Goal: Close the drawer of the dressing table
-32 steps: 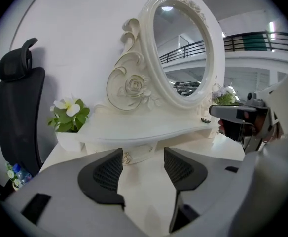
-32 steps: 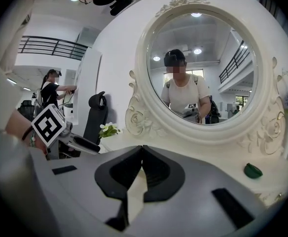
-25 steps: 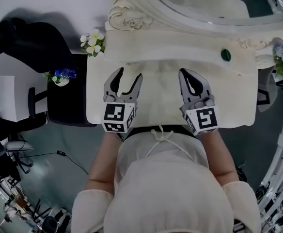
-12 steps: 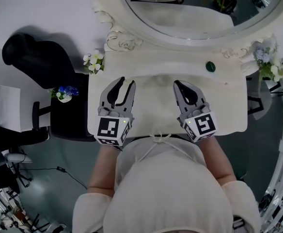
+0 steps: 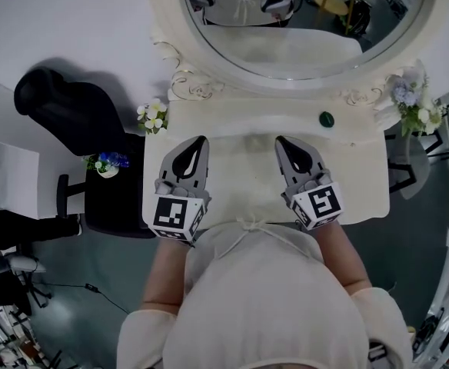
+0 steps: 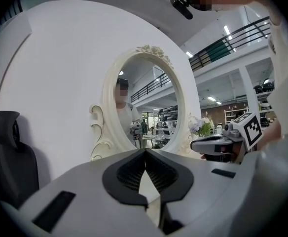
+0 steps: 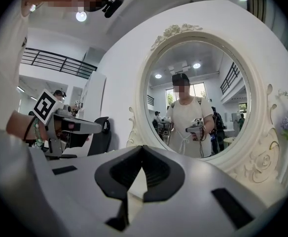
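Hovering over the dressing table (image 5: 240,167) in the middle of the frame, the left gripper (image 5: 200,141) and right gripper (image 5: 281,141) both have jaws pressed together, holding nothing; the left jaws have just been closing. The drawer must be under the table's lower edge, hidden by the person's white top (image 5: 263,298), so I cannot tell if it is shut. I think both tips should go low and push its front straight in, evenly.

Black chair (image 5: 63,106), white flowers (image 5: 154,116) left; green object (image 5: 327,118) right.
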Demonstrator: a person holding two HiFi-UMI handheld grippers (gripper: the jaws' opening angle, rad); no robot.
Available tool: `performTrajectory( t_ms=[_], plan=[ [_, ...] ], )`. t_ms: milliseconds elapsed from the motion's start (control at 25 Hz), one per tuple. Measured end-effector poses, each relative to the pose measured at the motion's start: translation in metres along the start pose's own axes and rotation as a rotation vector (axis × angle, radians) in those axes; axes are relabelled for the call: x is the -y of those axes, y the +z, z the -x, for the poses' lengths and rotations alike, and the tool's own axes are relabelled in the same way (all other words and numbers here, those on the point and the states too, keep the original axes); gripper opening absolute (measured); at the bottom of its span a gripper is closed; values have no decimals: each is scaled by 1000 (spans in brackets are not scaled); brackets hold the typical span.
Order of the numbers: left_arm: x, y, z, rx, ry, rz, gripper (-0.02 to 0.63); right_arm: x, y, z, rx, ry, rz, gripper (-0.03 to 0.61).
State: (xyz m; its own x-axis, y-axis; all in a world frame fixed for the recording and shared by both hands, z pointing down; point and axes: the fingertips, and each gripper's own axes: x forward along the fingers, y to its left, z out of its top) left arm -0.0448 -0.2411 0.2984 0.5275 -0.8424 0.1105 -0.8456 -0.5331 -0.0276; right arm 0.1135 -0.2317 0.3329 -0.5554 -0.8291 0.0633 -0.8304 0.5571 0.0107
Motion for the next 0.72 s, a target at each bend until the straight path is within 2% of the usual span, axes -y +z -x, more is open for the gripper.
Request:
performTrajectory(
  t_ms=[160, 480, 720],
  plan=[
    [7, 2, 0, 5, -29, -22, 20, -3, 5, 4, 14, 20, 13, 2],
    [21, -1, -1, 6, -94, 14, 20, 1, 3, 13, -2, 11, 26, 0],
    [25, -5, 0, -6, -97, 16, 20, 2, 3, 16, -18, -14, 36, 0]
  ],
)
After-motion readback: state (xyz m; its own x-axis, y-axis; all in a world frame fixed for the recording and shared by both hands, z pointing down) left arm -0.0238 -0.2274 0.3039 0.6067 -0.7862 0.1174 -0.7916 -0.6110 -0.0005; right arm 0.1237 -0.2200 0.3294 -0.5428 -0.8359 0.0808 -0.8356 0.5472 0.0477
